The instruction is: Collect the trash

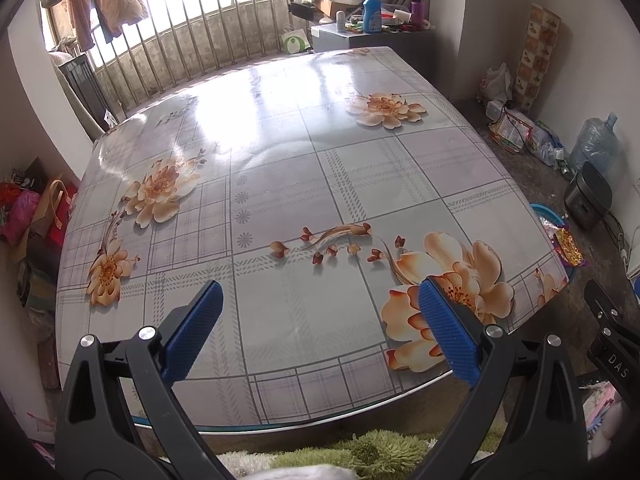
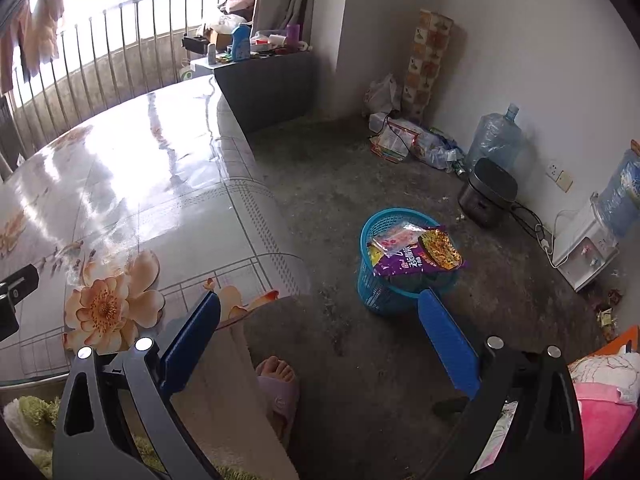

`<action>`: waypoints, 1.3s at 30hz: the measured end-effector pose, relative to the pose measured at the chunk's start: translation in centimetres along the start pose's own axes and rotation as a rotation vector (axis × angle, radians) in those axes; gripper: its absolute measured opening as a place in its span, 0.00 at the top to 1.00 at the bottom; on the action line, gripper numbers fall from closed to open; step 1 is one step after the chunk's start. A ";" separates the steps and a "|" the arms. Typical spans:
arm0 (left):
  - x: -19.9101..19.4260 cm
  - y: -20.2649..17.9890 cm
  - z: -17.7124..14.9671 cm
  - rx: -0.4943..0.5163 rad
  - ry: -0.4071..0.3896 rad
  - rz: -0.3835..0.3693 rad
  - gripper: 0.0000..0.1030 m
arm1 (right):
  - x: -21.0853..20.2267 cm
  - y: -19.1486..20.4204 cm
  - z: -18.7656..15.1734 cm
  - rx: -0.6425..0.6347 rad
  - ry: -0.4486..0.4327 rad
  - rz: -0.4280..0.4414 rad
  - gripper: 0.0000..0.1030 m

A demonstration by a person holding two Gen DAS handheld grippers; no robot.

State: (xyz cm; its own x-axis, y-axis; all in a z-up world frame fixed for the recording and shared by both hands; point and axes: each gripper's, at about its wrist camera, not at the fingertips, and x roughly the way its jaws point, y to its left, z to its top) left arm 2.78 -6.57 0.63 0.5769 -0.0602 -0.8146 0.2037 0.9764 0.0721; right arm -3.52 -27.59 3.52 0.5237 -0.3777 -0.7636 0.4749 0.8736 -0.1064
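A blue plastic basket (image 2: 374, 294) stands on the floor to the right of the table, with snack wrappers, among them a purple noodle packet (image 2: 416, 258), lying across its top. My right gripper (image 2: 320, 314) hovers open above the floor and the table's corner, short of the basket, with nothing between its blue pads. My left gripper (image 1: 320, 304) is open over the near part of the flowered table top (image 1: 280, 184), holding nothing. In the left wrist view the basket (image 1: 546, 214) and a gold wrapper (image 1: 568, 246) peek past the table's right edge.
A person's foot in a purple slipper (image 2: 280, 380) is on the floor near the table corner. A rice cooker (image 2: 486, 194), water jugs (image 2: 496, 136), a dispenser (image 2: 584, 248) and bags line the right wall. A railing (image 1: 180, 40) and a cluttered cabinet (image 1: 372, 32) lie beyond the table.
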 end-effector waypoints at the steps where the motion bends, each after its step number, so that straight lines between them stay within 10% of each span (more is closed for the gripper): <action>1: 0.0 0.0 0.1 0.000 0.000 0.000 0.09 | 0.0 0.0 0.0 0.000 0.000 0.000 0.06; 39: -0.3 0.0 0.3 0.006 -0.002 -0.001 0.09 | -0.5 -0.2 0.5 0.003 -0.011 -0.004 0.06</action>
State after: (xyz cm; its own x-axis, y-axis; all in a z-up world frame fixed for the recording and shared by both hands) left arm 2.81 -6.63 1.03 0.5787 -0.0616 -0.8132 0.2090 0.9750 0.0749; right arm -3.46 -27.73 4.23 0.5298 -0.3846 -0.7559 0.4793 0.8711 -0.1072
